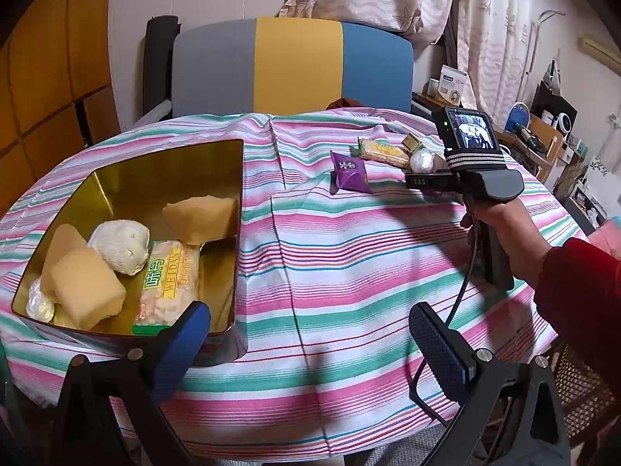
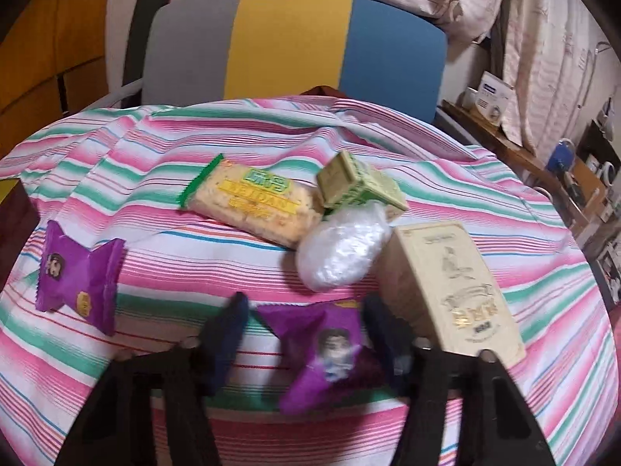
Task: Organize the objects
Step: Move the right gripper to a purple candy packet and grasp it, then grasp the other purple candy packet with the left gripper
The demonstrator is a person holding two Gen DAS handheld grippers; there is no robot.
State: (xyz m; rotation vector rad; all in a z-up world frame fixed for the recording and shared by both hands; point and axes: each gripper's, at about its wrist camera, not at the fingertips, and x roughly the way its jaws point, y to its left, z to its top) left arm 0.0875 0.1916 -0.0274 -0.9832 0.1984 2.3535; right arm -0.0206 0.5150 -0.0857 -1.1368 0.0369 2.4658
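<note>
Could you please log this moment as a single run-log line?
left gripper: open, empty, beside gold tin | right gripper: open around purple snack packet, not closed | phase: pre-grasp

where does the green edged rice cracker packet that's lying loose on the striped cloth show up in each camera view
Left wrist view: the loose rice cracker packet lies upper right of centre, far across the tablecloth, just left of the right gripper.
Right wrist view: the same packet sits just above centre, touching the clear wrapped ball.
Shared landmark: the grey, yellow and blue chair back behind the table.
</note>
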